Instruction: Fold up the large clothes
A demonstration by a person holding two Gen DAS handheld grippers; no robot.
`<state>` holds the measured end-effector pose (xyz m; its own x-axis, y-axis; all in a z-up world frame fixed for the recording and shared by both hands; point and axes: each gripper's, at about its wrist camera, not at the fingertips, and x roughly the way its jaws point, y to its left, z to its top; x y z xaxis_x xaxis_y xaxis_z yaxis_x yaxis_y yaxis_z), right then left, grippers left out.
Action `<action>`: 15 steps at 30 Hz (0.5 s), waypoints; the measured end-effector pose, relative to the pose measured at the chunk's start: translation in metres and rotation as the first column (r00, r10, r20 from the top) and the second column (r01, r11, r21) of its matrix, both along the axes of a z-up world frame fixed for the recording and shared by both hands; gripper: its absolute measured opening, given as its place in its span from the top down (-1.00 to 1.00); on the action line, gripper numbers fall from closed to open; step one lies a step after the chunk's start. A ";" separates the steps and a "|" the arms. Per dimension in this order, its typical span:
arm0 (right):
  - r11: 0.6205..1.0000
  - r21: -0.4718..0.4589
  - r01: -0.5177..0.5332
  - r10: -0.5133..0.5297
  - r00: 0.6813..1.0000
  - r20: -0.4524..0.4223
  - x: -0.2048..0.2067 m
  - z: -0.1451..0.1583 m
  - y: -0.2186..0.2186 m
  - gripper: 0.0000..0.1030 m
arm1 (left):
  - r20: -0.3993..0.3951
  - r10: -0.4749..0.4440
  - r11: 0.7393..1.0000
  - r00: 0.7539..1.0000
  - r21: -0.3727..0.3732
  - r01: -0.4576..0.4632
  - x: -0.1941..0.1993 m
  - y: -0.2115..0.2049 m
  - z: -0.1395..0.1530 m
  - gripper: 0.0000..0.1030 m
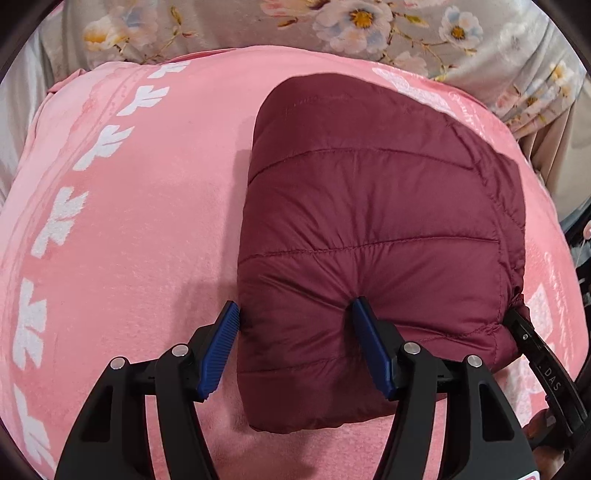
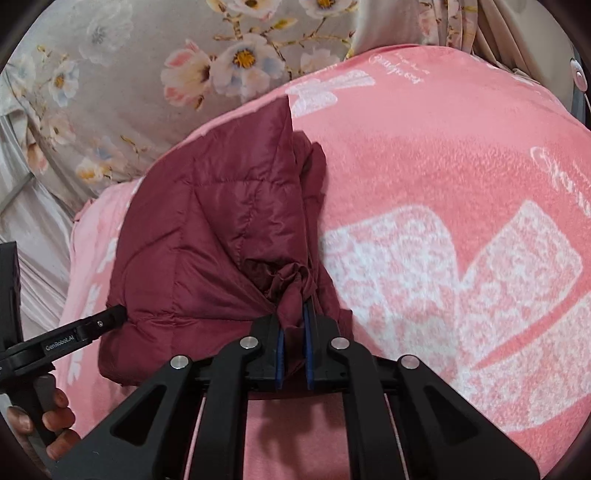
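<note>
A maroon quilted puffer jacket [image 1: 373,236] lies folded into a thick block on a pink blanket [image 1: 140,221]. My left gripper [image 1: 295,314] is wide open around the jacket's near left corner, one blue pad beside the edge, the other pressing into the top. My right gripper [image 2: 293,325] is shut on a bunched bit of the jacket's [image 2: 207,240] right edge. The right gripper also shows in the left wrist view [image 1: 532,343] at the jacket's right corner. The left gripper shows in the right wrist view [image 2: 74,332] at the jacket's left side.
The pink blanket [image 2: 443,166] with white bow prints covers the bed. A grey floral sheet [image 1: 332,26] lies beyond it, also in the right wrist view [image 2: 129,74]. A hand [image 2: 44,421] holds the left gripper's handle. Curtain folds [image 1: 554,147] hang at the right.
</note>
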<state>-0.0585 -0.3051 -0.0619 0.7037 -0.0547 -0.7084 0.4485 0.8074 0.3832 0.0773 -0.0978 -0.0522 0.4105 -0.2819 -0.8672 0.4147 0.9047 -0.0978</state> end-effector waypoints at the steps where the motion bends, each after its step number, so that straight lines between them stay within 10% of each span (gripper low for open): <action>1: 1.000 -0.004 -0.001 0.001 1.000 -0.007 0.002 -0.002 0.001 0.86 | -0.002 0.001 1.000 1.000 0.004 -0.001 0.001 -0.001 -0.002 -0.22; 15: 0.993 -0.112 -0.027 0.021 0.998 -0.057 0.012 -0.013 0.014 0.83 | 0.089 -0.022 0.996 0.996 0.088 0.015 -0.006 -0.011 -0.020 -0.27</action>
<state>-0.0464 -0.2913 -0.0749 0.6653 -0.1198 -0.7369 0.4468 0.8546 0.2644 0.0709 -0.1090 -0.0722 0.4836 -0.2147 -0.8486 0.4349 0.9002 0.0201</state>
